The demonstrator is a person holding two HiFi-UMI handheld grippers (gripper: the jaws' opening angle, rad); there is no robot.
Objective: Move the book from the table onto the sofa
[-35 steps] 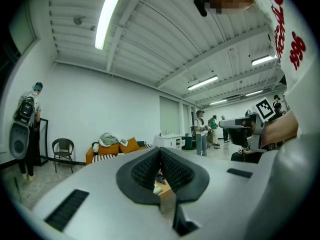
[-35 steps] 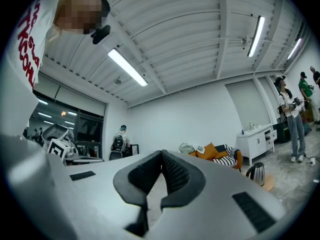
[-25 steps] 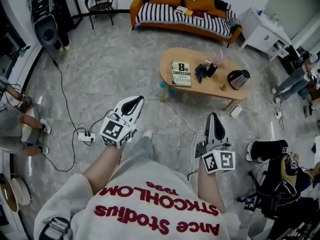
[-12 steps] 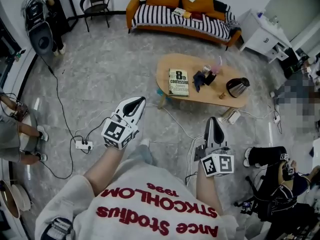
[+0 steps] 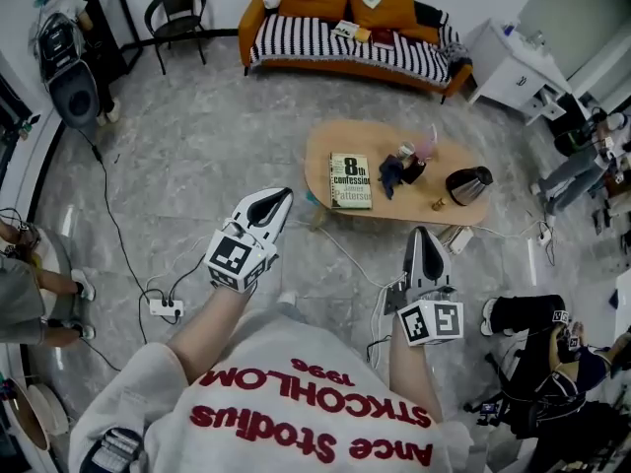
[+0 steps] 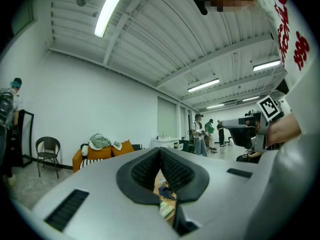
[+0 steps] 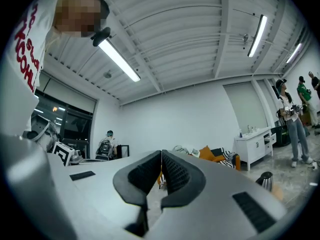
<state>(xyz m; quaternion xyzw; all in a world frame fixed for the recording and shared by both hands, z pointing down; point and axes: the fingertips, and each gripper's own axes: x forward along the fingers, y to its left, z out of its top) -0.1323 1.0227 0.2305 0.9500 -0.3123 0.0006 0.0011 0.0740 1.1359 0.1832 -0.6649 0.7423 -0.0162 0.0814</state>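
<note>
The book (image 5: 351, 180), pale green with dark print on its cover, lies flat near the left end of an oval wooden table (image 5: 340, 141). Through the slit below the left gripper's pads a sliver of the book (image 6: 166, 209) shows. The orange sofa (image 5: 296, 5) with a striped cover stands against the far wall. My left gripper (image 5: 279, 194) is held level in the air, short of the table's left end, jaws shut and empty. My right gripper (image 5: 422, 232) hovers short of the table's near edge, jaws also shut on nothing.
On the table stand a black kettle (image 5: 466, 183), a dark cloth (image 5: 391, 168) and a small cup. Cables and a power strip (image 5: 164, 307) lie on the floor. A black chair (image 5: 174, 13), a white cabinet (image 5: 513, 67) and seated people ring the room.
Both grippers and the head camera have advanced toward the table; table and book now lie lower in the head view and closer to the gripper tips. Both grippers stay shut.
</note>
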